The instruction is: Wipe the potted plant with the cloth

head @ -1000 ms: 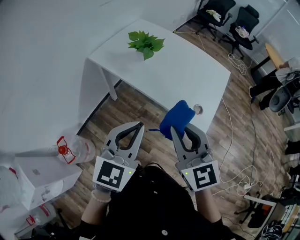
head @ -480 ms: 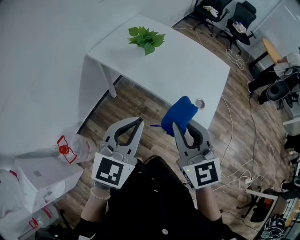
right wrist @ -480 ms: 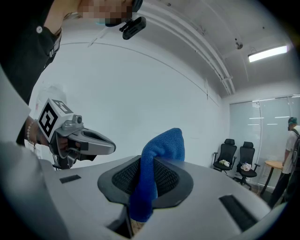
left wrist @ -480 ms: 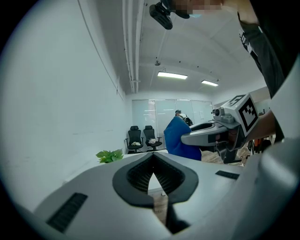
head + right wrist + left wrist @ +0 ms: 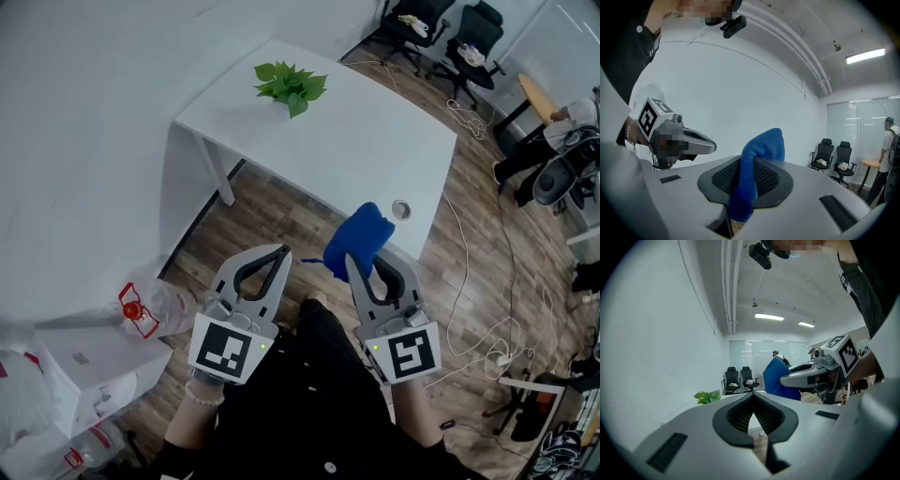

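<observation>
Approach was the step in hand: right gripper (image 5: 365,265) clamped the blue cloth (image 5: 359,234), left gripper (image 5: 278,254) sat closed and empty, and the potted plant (image 5: 291,86), upper centre and well apart, needed reaching next

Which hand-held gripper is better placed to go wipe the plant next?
Right. The right hand-held gripper is shut on the blue cloth; the left hand-held gripper is shut and empty. The plant sits at the far end of the table, apart from both, so the cloth decides.

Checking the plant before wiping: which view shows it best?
Head view: the plant stands unobstructed on the table. The left gripper view shows it small and distant; the right gripper view does not show it.
</observation>
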`<state>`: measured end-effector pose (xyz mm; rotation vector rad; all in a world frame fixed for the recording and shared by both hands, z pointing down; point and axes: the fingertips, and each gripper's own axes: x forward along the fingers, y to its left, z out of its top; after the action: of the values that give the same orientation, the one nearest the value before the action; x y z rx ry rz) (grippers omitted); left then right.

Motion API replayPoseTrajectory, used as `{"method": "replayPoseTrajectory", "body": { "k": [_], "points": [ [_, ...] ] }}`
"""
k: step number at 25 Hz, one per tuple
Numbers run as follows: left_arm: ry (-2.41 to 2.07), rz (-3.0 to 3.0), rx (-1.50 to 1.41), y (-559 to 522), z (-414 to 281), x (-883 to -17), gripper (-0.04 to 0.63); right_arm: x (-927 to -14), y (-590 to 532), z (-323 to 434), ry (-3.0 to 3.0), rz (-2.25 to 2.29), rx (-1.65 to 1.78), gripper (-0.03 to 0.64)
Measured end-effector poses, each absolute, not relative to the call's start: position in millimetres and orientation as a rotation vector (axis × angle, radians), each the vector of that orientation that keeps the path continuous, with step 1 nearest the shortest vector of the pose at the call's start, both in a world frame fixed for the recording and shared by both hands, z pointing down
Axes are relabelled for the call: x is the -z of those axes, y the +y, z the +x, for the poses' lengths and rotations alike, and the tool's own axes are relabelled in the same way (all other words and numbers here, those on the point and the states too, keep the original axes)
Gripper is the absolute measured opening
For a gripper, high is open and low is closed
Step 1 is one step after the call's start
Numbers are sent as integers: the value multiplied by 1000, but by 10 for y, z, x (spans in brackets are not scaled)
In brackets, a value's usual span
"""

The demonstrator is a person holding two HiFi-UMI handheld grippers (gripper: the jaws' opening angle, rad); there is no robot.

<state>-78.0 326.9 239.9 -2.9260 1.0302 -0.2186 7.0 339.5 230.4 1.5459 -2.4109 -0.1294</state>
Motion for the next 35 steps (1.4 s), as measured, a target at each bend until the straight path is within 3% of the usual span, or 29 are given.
{"method": "replayPoseTrajectory", "body": {
  "k": [17, 35],
  "points": [
    [1125, -2902, 236, 2856, -721, -2434, 12, -2383, 2898, 121, -2467, 1466, 110, 94],
    [1225, -2891, 292, 1646, -233, -2490, 12, -2436, 1621, 608, -2518, 1368, 67, 94]
  ]
}}
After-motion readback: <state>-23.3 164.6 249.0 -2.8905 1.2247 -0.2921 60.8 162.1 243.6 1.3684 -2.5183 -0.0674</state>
